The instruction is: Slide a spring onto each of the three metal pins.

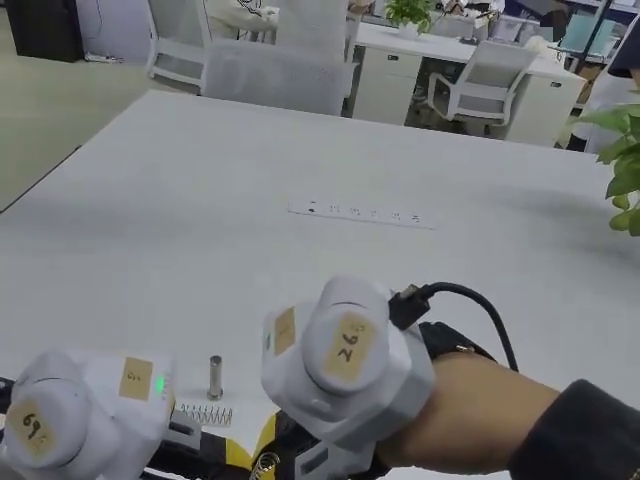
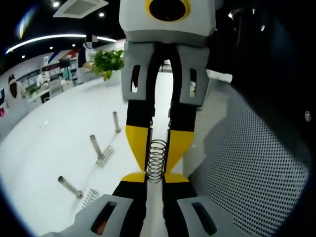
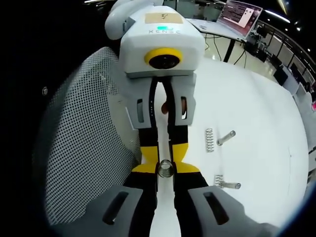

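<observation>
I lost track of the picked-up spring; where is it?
Left gripper view: the spring sits between the tips of the left tongs and right tongs, right of the middle pin.

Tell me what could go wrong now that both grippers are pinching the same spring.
The small coiled steel spring is pinched tip to tip by the left gripper and the right gripper; when one lets go, it could pop out or bend. The three silver metal pins sit close by on the white table with two spare springs, so a stray gripper move might knock them.
</observation>
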A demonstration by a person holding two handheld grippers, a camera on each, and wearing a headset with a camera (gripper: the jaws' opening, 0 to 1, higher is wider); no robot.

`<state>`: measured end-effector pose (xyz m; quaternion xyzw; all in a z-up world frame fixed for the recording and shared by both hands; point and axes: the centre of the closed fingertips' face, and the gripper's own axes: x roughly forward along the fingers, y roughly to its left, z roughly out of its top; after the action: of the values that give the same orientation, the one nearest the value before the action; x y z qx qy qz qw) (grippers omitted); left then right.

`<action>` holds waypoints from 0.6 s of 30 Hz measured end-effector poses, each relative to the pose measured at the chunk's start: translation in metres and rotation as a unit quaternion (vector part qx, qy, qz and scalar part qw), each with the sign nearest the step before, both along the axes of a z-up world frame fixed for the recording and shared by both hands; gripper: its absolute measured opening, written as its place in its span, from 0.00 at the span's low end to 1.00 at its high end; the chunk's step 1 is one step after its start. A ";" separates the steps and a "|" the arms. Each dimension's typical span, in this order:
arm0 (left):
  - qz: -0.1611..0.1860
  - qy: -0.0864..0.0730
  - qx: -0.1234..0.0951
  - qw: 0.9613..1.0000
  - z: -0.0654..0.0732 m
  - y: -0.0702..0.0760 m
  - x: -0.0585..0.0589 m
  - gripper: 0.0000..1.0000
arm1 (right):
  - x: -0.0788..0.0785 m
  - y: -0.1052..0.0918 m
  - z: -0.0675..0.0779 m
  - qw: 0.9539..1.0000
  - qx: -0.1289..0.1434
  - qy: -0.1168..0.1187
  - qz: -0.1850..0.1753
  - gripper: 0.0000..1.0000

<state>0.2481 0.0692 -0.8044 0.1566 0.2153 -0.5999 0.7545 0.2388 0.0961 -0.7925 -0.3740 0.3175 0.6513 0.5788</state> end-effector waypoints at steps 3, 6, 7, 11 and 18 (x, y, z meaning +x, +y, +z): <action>0.005 0.001 -0.006 1.000 0.002 0.000 0.002 0.03 | 0.002 -0.001 0.001 1.000 0.002 -0.002 -0.004 0.08; 0.012 0.002 -0.015 1.000 0.005 0.000 0.004 0.06 | 0.004 -0.002 0.002 1.000 0.003 -0.004 -0.008 0.08; 0.015 0.003 -0.017 1.000 0.005 0.001 0.005 0.06 | 0.005 -0.003 0.002 1.000 0.002 -0.004 -0.009 0.08; 0.028 0.007 -0.032 0.999 0.009 0.003 0.008 0.09 | 0.006 -0.003 0.003 1.000 0.005 -0.004 -0.013 0.08; 0.041 0.011 -0.039 0.998 0.008 0.006 0.010 0.13 | 0.010 -0.007 0.003 1.000 0.003 -0.004 -0.020 0.08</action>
<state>0.2579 0.0755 -0.7966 0.1111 0.2063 -0.5779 0.7818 0.2485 0.0894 -0.7894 -0.3684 0.3209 0.6390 0.5942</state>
